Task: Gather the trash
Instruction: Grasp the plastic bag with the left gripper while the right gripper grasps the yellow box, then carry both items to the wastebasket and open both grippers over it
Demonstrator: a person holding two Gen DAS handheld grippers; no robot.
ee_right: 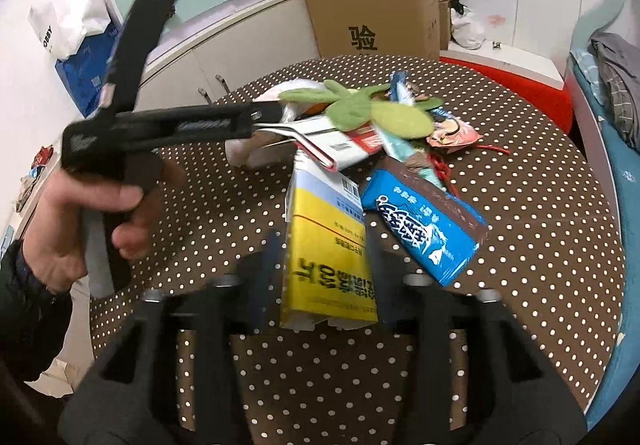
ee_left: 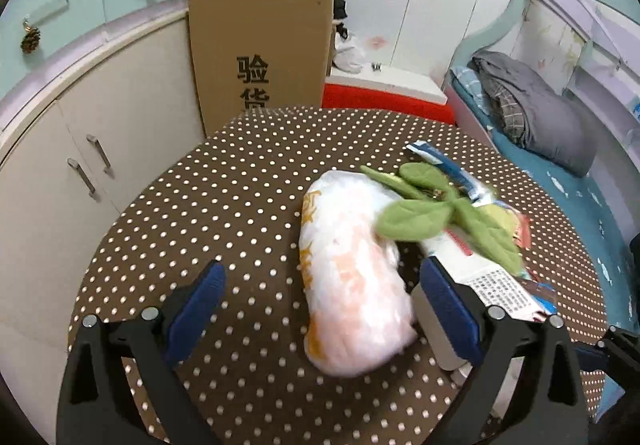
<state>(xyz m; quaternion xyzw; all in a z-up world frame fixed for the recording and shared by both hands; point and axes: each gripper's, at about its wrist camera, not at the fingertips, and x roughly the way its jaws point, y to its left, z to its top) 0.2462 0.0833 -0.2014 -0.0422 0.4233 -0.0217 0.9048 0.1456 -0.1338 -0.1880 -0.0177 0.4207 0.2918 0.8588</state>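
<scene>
On dotted surface (ee_right: 540,205), right tool (ee_right: 326,265) pinches yellow box (ee_right: 328,245); left tool (ee_left: 320,285) spread beside white bag (ee_left: 352,273); next, lift box away.

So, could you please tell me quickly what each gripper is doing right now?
Left gripper: open, fingers either side of the white-and-orange plastic bag, not pressing it.
Right gripper: shut on the yellow-and-white cardboard box.

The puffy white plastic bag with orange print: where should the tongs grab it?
Across its narrow middle, coming from the near end: the puffy white plastic bag lies lengthwise between the open left tongs, soft enough to squeeze, I think.
</scene>
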